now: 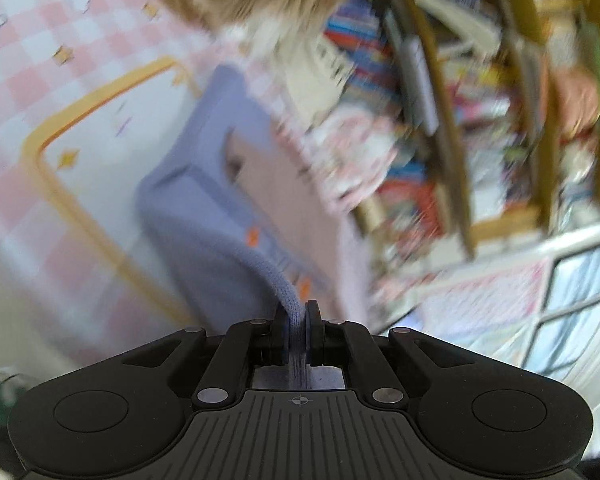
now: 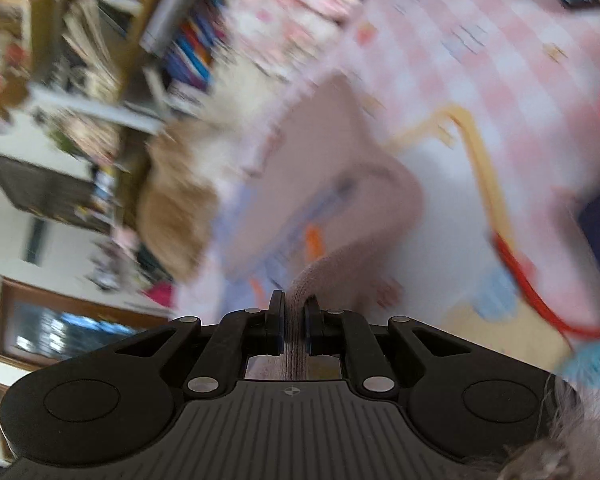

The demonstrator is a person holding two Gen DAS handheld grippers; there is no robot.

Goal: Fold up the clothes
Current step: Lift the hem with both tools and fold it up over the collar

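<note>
Grippers [image 1: 297, 320] [image 2: 294, 316] both clamp garment [image 1: 204, 200] above checked pink mat [image 1: 40, 92] — bookshelves [image 1: 440, 80] behind.

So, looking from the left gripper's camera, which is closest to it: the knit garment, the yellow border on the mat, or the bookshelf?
1. Knit garment, pinched in the left gripper.
2. Yellow border, left, on the mat.
3. Bookshelf, upper right, farthest.

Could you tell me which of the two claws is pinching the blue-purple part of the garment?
The left claw: it is shut on the garment's blue-purple knit edge, whereas the right claw grips pink knit.
</note>
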